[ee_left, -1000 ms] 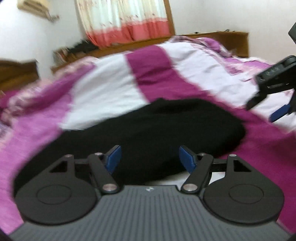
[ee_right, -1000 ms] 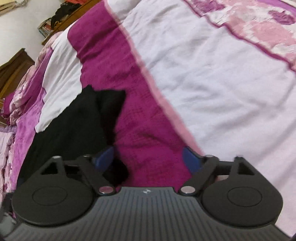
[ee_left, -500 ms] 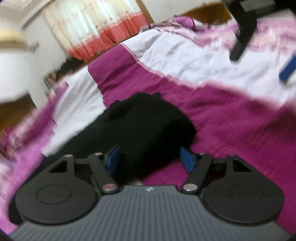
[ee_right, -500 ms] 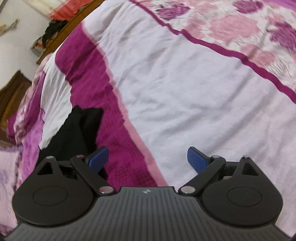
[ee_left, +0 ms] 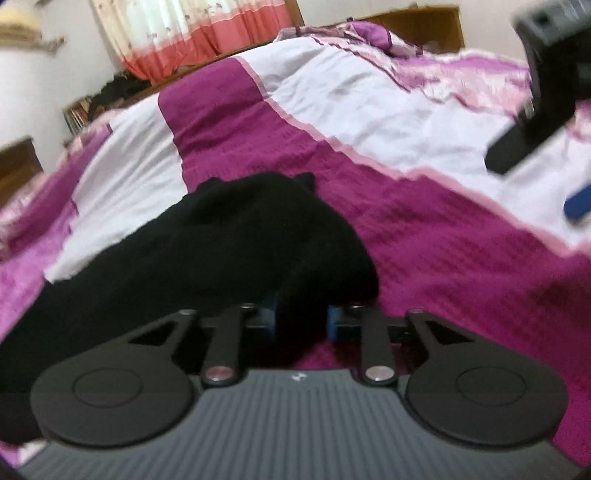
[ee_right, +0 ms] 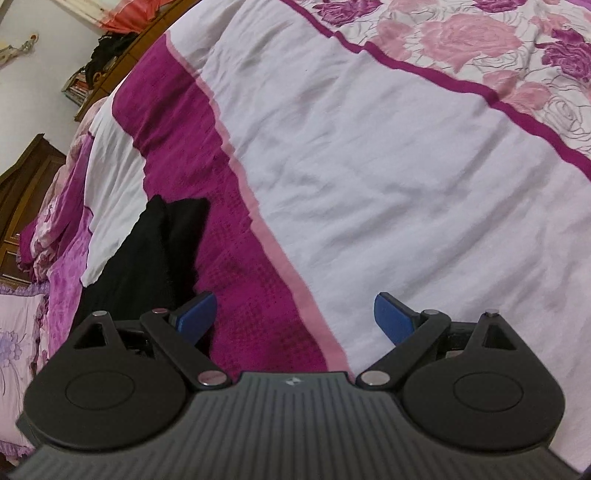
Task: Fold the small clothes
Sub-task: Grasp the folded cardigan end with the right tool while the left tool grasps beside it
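Two grippers are in play over the bed, and yours on the left is the one doing the work. Your left gripper (ee_left: 301,319) has its jaws drawn in narrow; they have just been closing, and a bunched edge of the black garment (ee_left: 207,254) sits between the blue pads (ee_left: 334,320). The cloth fills the gap from side to side, so it looks pinched, though this view is soft with blur and the contact line itself is hard to read. The rest of the garment spreads away to the left, lying flat across the magenta band and onto the white panel of the bedspread (ee_left: 424,240).

Your right gripper (ee_right: 295,317) hangs with its fingers spread wide and nothing between them; under the gap you see only the magenta stripe and its pink border. From that side the black garment (ee_right: 155,251) lies off to the left, its near edge just behind the left blue pad (ee_right: 195,314), and I cannot tell whether they touch. In the left wrist view the right gripper (ee_left: 546,122) shows as a dark blurred shape at the upper right, above the white part of the bedspread.

Beyond the bed stand a curtain (ee_left: 192,33) with a coral lower band and a wooden headboard (ee_left: 417,22).
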The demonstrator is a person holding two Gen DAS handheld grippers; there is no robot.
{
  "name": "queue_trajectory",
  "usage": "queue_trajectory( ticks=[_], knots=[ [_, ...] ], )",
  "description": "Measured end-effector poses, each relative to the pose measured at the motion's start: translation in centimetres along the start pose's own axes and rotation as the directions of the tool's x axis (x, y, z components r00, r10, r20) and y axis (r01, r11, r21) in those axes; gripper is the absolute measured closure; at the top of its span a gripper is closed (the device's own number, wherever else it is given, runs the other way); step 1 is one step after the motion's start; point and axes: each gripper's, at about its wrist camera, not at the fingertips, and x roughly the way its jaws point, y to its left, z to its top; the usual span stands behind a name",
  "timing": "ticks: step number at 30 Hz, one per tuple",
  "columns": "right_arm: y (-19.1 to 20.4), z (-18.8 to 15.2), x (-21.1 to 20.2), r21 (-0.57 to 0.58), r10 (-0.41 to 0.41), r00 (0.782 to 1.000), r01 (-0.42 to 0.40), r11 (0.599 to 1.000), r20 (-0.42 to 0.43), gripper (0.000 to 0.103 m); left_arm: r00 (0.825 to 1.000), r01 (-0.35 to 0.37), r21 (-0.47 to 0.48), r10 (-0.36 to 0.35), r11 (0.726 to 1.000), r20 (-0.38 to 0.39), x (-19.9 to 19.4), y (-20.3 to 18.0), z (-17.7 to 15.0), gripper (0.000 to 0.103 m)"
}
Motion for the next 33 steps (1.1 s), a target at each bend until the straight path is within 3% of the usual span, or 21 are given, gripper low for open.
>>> queue_trajectory(
  ticks=[4, 8, 10, 13, 14, 16, 18, 24, 27, 30, 33],
  knots=[
    [0.2, 0.1, 1.1, 0.054, 0.042, 0.999, -0.041, 0.998, -0.03, 0.007, 0.995, 0.098, -0.125, -0.096, 0.987, 0.015, -0.5, 2.9, 0.1, 0.085],
    [0.1, 0.0, 2.0, 0.21, 0.173, 0.982, -0.155, 0.965, -0.072, 0.007, 0.982, 0.186, -0.308, -0.18, 0.933, 0.048, -0.8, 6.6, 0.2, 0.085],
    [0.9, -0.1, 2.6, 0.223, 0.184, 0.98, -0.164, 0.961, -0.072, 0.006, 0.982, 0.191, -0.326, -0.177, 0.926, 0.073, -1.1, 7.4, 0.5, 0.085],
    [2.3, -0.2, 4.3, 0.222, 0.178, 0.983, -0.166, 0.961, -0.035, 0.001, 0.981, 0.19, -0.266, -0.173, 0.945, 0.088, -1.4, 7.3, 0.9, 0.085],
    [2.6, -0.1, 5.3, 0.235, 0.229, 0.974, -0.221, 0.947, -0.004, 0.0, 0.982, 0.186, -0.238, -0.169, 0.953, 0.089, -1.5, 7.1, 0.9, 0.085],
    [2.6, 0.5, 7.9, 0.297, 0.382, 0.923, -0.374, 0.879, 0.033, 0.0, 0.982, 0.182, -0.194, -0.167, 0.964, 0.092, -1.7, 6.6, 0.7, 0.085],
    [2.7, 1.0, 10.4, 0.37, 0.459, 0.888, -0.44, 0.818, 0.04, 0.0, 0.98, 0.188, -0.174, -0.172, 0.967, 0.102, -1.7, 6.4, 0.3, 0.085],
    [6.5, 3.9, 14.1, 0.264, 0.444, 0.893, -0.412, 0.872, -0.075, 0.0, 0.971, 0.222, -0.205, -0.199, 0.953, 0.13, -1.4, 6.6, -0.7, 0.085],
    [8.0, 4.0, 14.5, 0.128, 0.401, 0.908, -0.386, 0.913, -0.122, 0.003, 0.967, 0.239, -0.222, -0.212, 0.945, 0.138, -1.3, 6.7, -0.9, 0.085],
    [9.3, 3.6, 14.3, 0.016, 0.345, 0.93, -0.346, 0.938, -0.128, 0.007, 0.961, 0.267, -0.302, -0.23, 0.915, 0.151, -1.0, 7.1, -1.4, 0.085],
    [9.8, 3.2, 14.8, -0.03, 0.344, 0.932, -0.35, 0.936, -0.115, 0.008, 0.957, 0.286, -0.374, -0.245, 0.882, 0.155, -0.3, 7.3, -2.1, 0.085]
  ],
)
